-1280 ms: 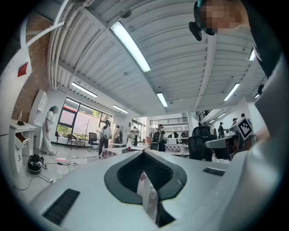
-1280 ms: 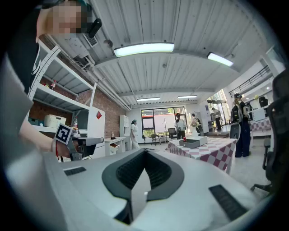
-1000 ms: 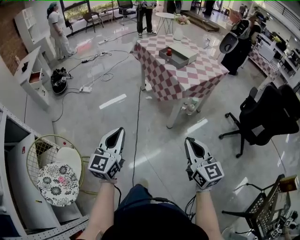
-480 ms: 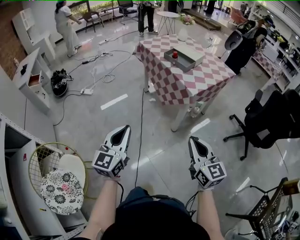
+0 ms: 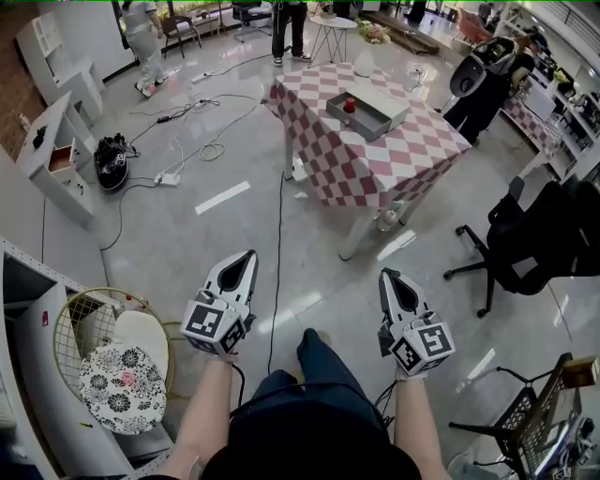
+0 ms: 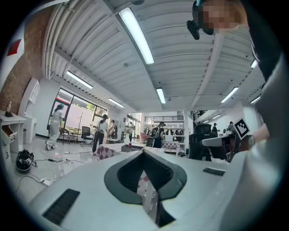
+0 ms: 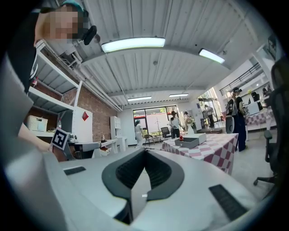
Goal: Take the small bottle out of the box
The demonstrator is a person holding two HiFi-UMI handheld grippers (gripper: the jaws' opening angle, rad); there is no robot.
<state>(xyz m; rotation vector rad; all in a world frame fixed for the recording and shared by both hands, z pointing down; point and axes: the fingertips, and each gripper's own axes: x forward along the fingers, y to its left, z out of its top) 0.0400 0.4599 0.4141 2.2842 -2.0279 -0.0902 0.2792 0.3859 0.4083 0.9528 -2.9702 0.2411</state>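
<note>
A grey open box (image 5: 368,116) sits on a table with a red-and-white checked cloth (image 5: 403,155), far ahead of me in the head view. A small bottle with a red cap (image 5: 351,105) stands inside it. The box (image 7: 190,142) also shows in the right gripper view, small and distant. My left gripper (image 5: 247,258) and right gripper (image 5: 388,277) are held in front of my body over the floor, well short of the table. Both are shut, with nothing between the jaws. In the left gripper view the table (image 6: 108,151) is far off.
Cables (image 5: 202,127) trail over the shiny floor between me and the table. A black office chair (image 5: 530,244) stands at the right. White shelving (image 5: 37,309) and a wire basket with a patterned cushion (image 5: 117,384) are at my left. People (image 5: 286,23) stand beyond the table.
The view has moved closer to the table. My knee has come up between the two grippers. A person at the far left has walked further along the back.
</note>
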